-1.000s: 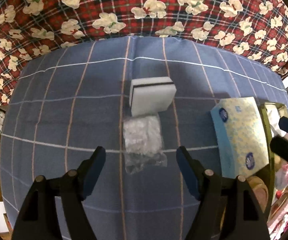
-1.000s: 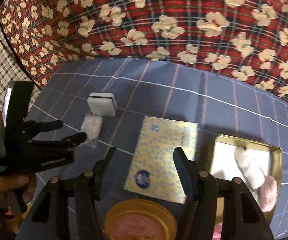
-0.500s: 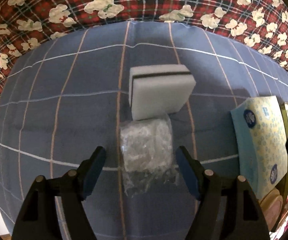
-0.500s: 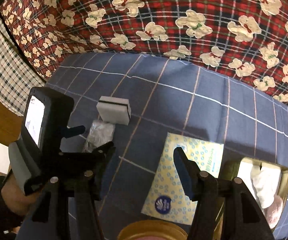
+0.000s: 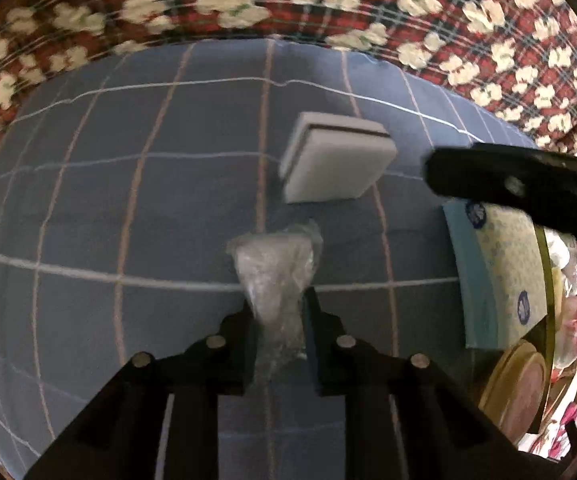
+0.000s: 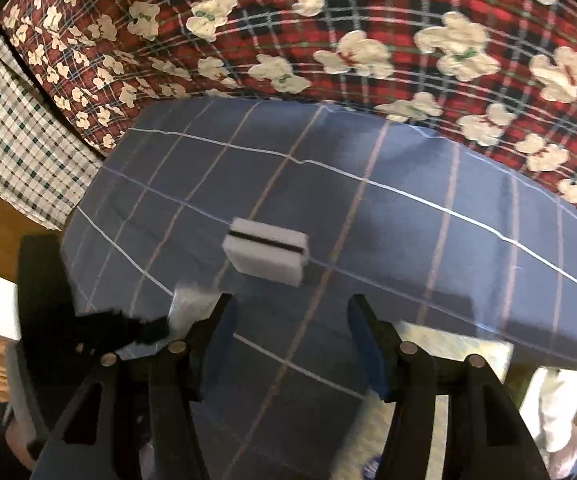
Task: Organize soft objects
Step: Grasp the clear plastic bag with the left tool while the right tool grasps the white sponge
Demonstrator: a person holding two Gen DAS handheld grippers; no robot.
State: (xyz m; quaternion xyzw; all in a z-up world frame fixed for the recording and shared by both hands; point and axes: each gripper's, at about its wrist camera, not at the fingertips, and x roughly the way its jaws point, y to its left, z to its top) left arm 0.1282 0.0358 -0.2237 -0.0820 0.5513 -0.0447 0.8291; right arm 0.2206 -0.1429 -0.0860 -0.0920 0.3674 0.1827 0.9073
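Between your left fingers point(image 5: 250, 328) sits the crinkly clear bag point(image 5: 276, 268), and they have just squeezed shut on its near end. Your left gripper point(image 5: 278, 330) points steeply down at the blue checked cloth point(image 5: 128, 208). The bag's long side runs straight away from you, with its far end fanning out past the tips toward the white sponge point(image 5: 336, 160). The sponge lies flat, a little past the bag, not touching it, turned a bit to one side.

Your right gripper point(image 6: 290, 340) tilts down above the cloth with its fingers point(image 6: 362, 344) half open and nothing between them. Beside the sponge lies the tissue pack point(image 5: 500, 272), its long side also pointing away from you.
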